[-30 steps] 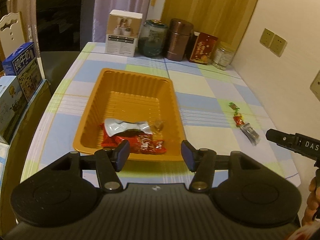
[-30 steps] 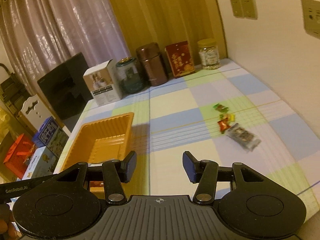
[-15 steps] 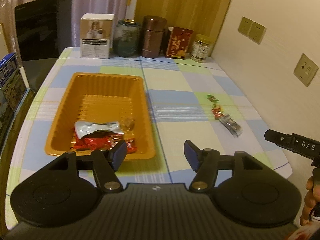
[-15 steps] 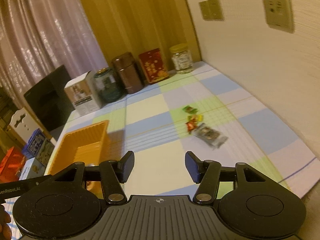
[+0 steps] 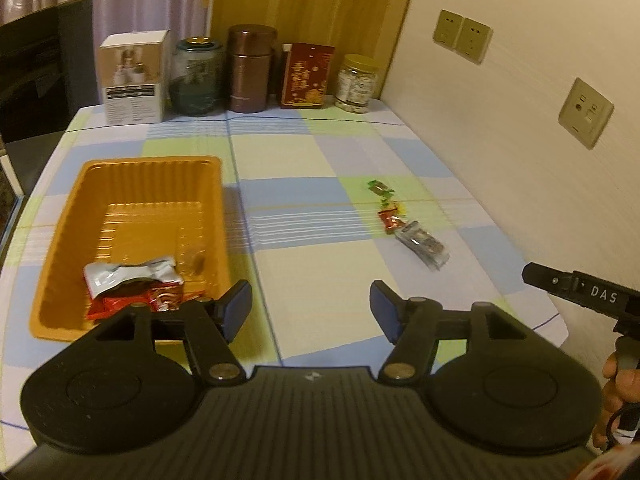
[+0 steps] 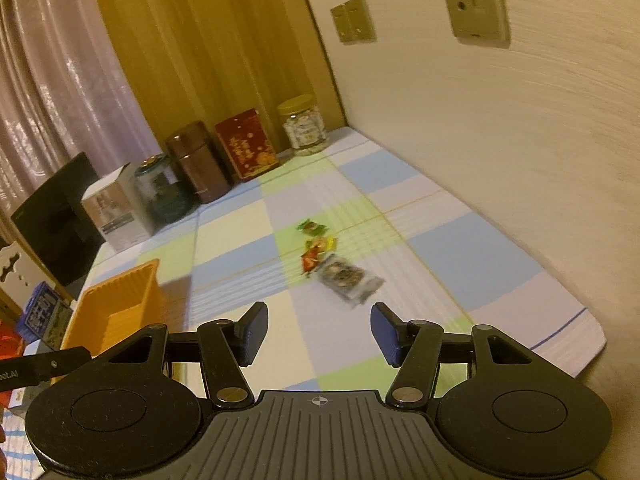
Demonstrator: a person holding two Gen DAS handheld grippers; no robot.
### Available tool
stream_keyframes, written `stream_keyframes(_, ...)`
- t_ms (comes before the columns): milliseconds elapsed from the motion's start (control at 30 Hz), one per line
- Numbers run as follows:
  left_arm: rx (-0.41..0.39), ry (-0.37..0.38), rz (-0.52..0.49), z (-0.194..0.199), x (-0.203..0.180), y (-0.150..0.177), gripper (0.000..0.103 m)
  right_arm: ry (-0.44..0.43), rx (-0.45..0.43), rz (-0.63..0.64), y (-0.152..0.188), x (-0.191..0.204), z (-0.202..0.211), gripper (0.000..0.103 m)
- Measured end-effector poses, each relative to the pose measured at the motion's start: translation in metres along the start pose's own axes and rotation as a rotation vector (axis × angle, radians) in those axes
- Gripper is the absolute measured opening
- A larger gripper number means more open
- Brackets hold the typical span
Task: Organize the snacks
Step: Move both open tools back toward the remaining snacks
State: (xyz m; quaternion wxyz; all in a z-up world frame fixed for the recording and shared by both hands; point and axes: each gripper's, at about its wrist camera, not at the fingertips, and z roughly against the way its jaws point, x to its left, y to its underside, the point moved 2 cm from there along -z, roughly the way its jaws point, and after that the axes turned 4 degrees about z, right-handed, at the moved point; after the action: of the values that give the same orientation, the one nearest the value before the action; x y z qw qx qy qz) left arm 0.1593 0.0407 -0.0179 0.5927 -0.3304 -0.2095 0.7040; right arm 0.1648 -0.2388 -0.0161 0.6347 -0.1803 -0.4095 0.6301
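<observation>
Checked tabletop cloth carries an orange tray (image 5: 60, 240) already holding red and silver snack packets (image 5: 132, 284). Well to the right of the tray, a clear snack packet (image 6: 348, 278) and three small wrapped candies (image 6: 316, 242) remain unsorted. Left gripper (image 5: 310, 306) and right gripper (image 6: 318, 330) have just been opening, nothing between them. A reach for the clear packet is judged next, with the right gripper lowered around it.

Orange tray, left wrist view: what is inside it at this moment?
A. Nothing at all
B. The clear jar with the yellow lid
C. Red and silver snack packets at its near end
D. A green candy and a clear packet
C: the orange tray holds red and silver snack packets at its near end; the loose candies lie on the tablecloth.
</observation>
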Motion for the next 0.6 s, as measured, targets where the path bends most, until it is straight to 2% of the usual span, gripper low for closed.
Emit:
stream_keyframes(233,0.015,0.026,-0.029,-0.019,-0.020,-0.007,0.063,0.022,0.012,0.008,-0.002,-0.018,-0.010,0.057)
stream_keyframes(600,0.045,0.045,-0.052,-0.058,-0.036,-0.017,0.064,0.020,0.047,0.095,-0.006,-0.034,-0.044,0.057)
